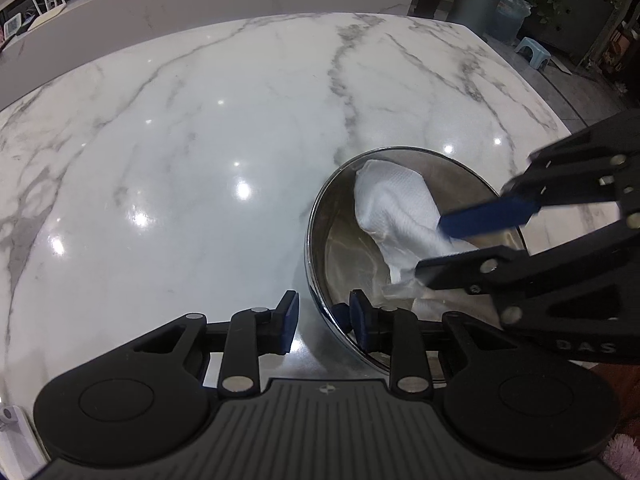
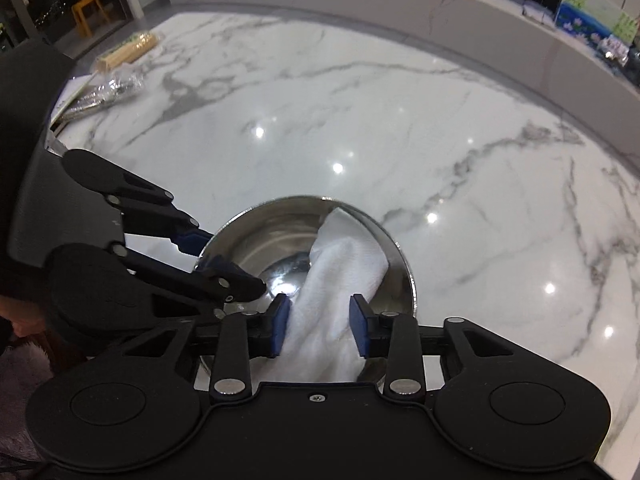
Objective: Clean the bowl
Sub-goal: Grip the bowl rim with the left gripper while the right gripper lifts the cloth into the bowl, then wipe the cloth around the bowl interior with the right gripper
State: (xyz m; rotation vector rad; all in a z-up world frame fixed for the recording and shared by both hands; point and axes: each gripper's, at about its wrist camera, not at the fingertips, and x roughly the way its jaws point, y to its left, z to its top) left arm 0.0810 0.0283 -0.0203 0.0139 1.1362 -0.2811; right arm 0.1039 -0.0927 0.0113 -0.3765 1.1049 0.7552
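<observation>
The left gripper (image 1: 324,318) pointed steeply down at the near edge of the bowl (image 1: 320,240), its blue pads straddling the rim: one pad sat outside on the table (image 1: 200,120), the other just inside the steel wall. In the right wrist view the same gripper (image 2: 224,252) came in from the left, one finger (image 2: 192,240) outside the wall and the other over the rim, so the jaws looked clamped on the bowl's edge, though the exact contact of the pads was hard to make out.

The right gripper (image 2: 318,330) reached into the bowl (image 2: 404,264) from the near side. A white cloth (image 2: 344,264) ran up between its two pads; the left pad pressed against the cloth, while the right one stood just beside the fold, so the grip appeared closed on the cloth. From the left wrist view this gripper (image 1: 434,248) entered from the right, blurred, with the cloth (image 1: 392,204) trailing from its fingers across the bowl's inner wall towards the far rim.

The bowl stood upright on the white marble table (image 2: 400,120), near its front edge. Its polished inside mirrored the ceiling lights. Far off at the table's left corner lay a clear wrapper (image 2: 108,88) and a pale roll (image 2: 128,50), well apart from the bowl.
</observation>
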